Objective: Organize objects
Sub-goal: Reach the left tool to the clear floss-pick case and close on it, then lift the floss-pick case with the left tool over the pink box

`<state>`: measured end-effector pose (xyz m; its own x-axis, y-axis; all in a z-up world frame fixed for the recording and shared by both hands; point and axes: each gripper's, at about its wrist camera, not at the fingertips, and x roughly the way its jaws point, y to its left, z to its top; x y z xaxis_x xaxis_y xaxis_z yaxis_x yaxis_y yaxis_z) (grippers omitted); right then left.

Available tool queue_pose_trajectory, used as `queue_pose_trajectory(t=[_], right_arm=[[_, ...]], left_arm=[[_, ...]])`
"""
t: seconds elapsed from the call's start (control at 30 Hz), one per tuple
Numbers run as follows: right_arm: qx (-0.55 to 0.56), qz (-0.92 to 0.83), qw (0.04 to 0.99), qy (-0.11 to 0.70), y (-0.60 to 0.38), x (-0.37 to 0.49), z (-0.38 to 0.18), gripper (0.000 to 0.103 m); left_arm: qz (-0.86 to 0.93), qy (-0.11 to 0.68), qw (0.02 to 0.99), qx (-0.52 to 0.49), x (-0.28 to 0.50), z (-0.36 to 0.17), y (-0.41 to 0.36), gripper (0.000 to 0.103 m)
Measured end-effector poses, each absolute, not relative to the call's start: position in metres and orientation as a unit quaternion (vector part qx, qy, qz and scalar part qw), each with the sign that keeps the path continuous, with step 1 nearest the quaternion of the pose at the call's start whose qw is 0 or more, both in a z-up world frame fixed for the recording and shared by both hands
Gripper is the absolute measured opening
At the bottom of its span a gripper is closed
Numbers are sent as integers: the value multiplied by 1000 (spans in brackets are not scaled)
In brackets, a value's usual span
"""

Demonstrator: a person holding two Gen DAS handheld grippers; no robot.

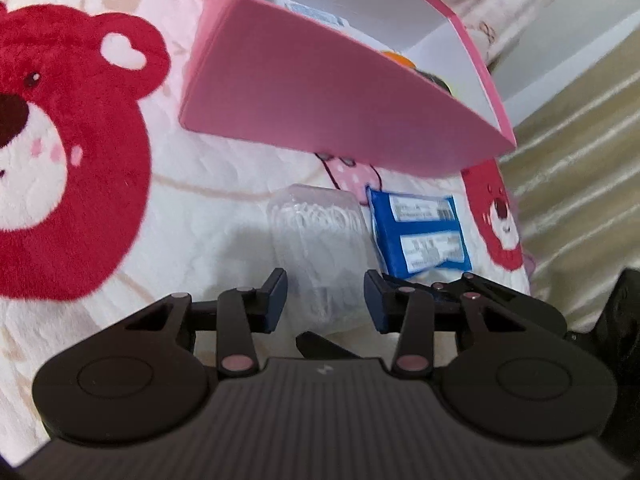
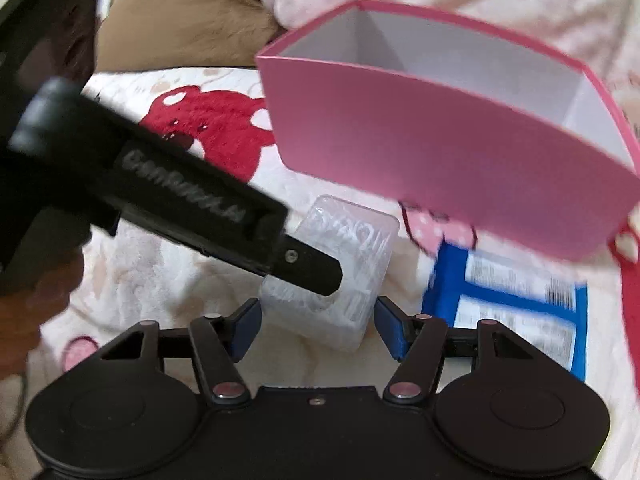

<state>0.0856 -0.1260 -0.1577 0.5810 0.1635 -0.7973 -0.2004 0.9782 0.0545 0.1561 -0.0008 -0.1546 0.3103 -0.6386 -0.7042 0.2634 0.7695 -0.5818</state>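
Clear plastic case [image 1: 320, 240] on bear-print blanket [image 1: 120, 208], before pink box [image 1: 320, 108], beside blue packet [image 1: 418, 232]. Left hand-held gripper [image 1: 326, 300] pinching case's near end. Right hand-held gripper [image 2: 318, 328] spread around same case; contact unclear.

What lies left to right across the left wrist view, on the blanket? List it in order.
Big red bear print → clear plastic case, standing between the left gripper's fingers → blue packet → small red bear print. The pink box spans the middle behind them.
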Motion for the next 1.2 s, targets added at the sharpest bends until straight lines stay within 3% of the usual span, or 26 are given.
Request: queue_pose_trajectory(t=[0.2, 0.43, 0.67, 1.2], right_arm=[[38, 94, 880, 463, -136, 85, -166, 65], [36, 100, 882, 458, -133, 94, -170, 71], [37, 110, 876, 469, -138, 83, -156, 69], [10, 114, 898, 425, -141, 36, -105, 68]], left_arm=[[-281, 501, 809, -125, 147, -157, -23, 48], [-279, 503, 806, -142, 149, -160, -17, 48], [-284, 517, 795, -139, 129, -153, -20, 47], [-291, 462, 828, -127, 75, -101, -24, 47]])
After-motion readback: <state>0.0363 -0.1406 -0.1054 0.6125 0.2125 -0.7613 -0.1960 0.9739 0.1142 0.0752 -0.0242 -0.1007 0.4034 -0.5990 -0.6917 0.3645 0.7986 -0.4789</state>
